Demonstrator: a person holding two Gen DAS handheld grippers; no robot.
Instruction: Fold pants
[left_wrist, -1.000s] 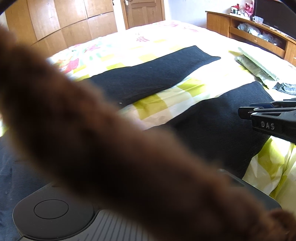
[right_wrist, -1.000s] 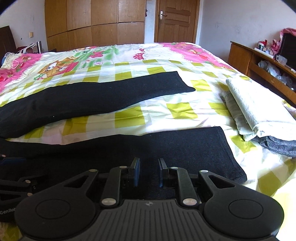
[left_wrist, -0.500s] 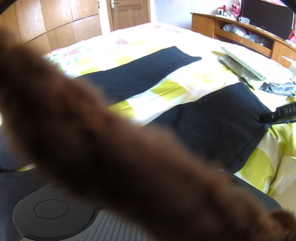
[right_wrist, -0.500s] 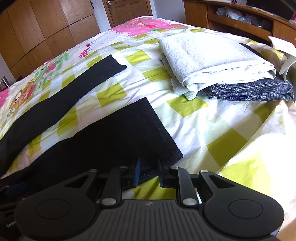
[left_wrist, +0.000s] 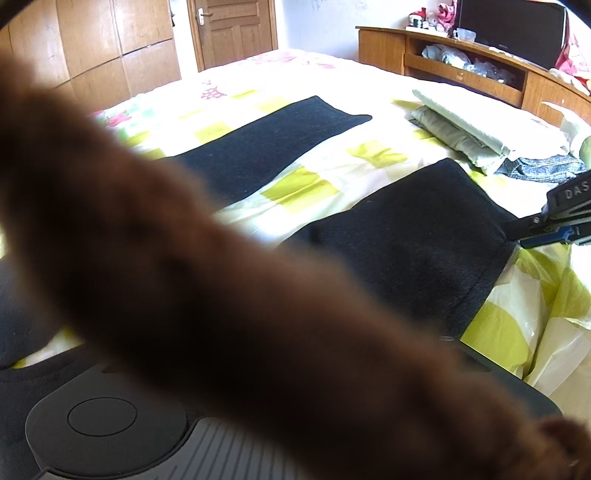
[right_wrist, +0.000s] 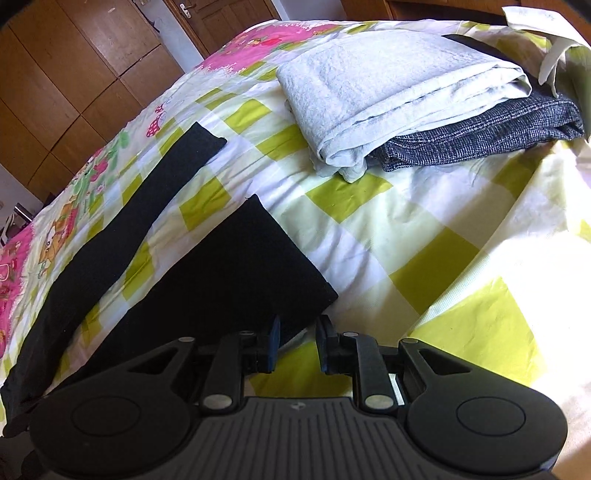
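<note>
Left wrist view: a blurred brown furry strip (left_wrist: 229, 295) crosses the lens from upper left to lower right and hides the left claw's fingers, so whether that claw is apart or together cannot be told; only its ribbed black housing (left_wrist: 122, 435) shows below.

The black pants (right_wrist: 207, 280) lie flat on the bed (right_wrist: 424, 236), legs spread apart in a V, their fabric matte and finely napped. The near leg's hem (right_wrist: 295, 254) is a straight stitched edge; the far leg (right_wrist: 122, 229) runs toward the wardrobe. The waist end is cut off at the lower left of both views.

Right wrist view: the right claw (right_wrist: 297, 347) stands with its blue-padded fingers (right_wrist: 274, 345) apart, at the corner of the near hem, and grips nothing that can be seen. In the left wrist view this claw (left_wrist: 554, 229) enters from the right edge, touching the hem corner; the letters "DAS" are readable on it, the rest cut off.

The bedsheet is a smooth checked cotton of lime, white and pink cartoon print. Beside the pants, a folded pale towel-like cloth (right_wrist: 388, 88) rests on a folded grey tweed-textured garment (right_wrist: 487, 133). A wooden sideboard (left_wrist: 461, 70) holds small items too indistinct to identify.
</note>
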